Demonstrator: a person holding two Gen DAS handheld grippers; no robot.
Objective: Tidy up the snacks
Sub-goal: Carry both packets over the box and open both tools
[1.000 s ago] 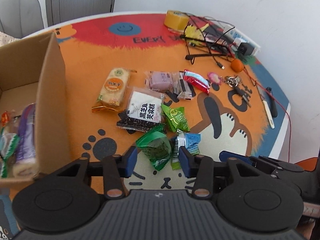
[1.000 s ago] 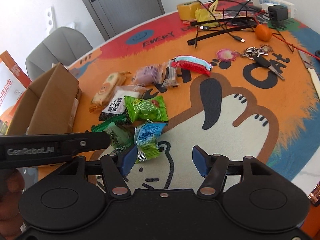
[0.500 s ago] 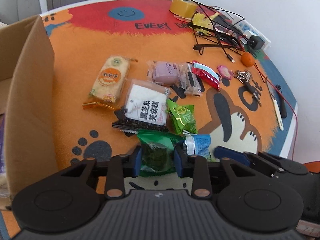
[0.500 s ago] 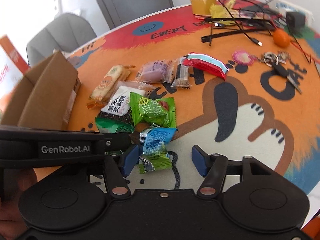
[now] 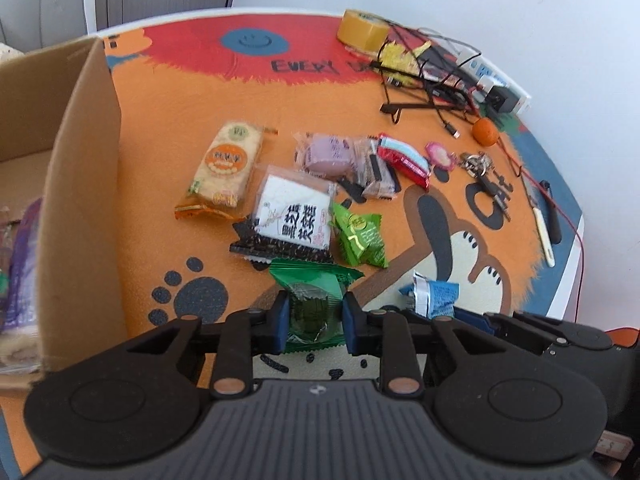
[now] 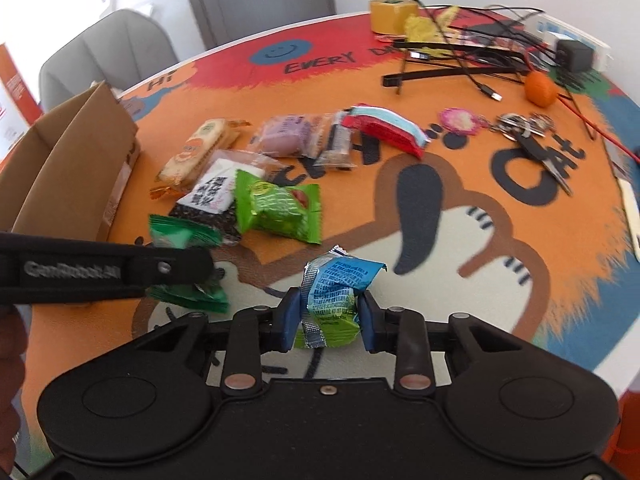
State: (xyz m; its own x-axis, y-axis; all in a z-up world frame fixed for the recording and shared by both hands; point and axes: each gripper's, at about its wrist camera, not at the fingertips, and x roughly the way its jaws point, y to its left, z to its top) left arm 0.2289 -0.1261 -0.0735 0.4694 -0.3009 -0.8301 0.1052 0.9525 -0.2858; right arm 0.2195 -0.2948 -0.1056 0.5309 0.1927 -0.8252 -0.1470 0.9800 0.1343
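Observation:
My left gripper (image 5: 314, 322) is shut on a dark green snack packet (image 5: 314, 300), held just above the mat; it also shows in the right wrist view (image 6: 184, 236). My right gripper (image 6: 328, 320) is shut on a blue and green snack packet (image 6: 334, 296), which also shows in the left wrist view (image 5: 434, 294). Several snacks lie on the mat: a yellow cracker pack (image 5: 224, 168), a black and white pack (image 5: 292, 216), a light green packet (image 5: 360, 236), a purple pack (image 5: 328, 154), a red and blue bar (image 5: 404, 158). A cardboard box (image 5: 86, 184) stands at the left with snacks inside.
At the far right of the round table lie cables and a black stand (image 5: 428, 80), a yellow tape roll (image 5: 362, 30), an orange ball (image 5: 486, 132), keys (image 5: 480, 164) and a power strip (image 5: 500, 84). A grey chair (image 6: 104, 52) stands behind the table.
Both grippers have closed on their packets and lifted them. The right gripper went from open around the blue and green packet to shut on it, and carried it right, away from the pile.

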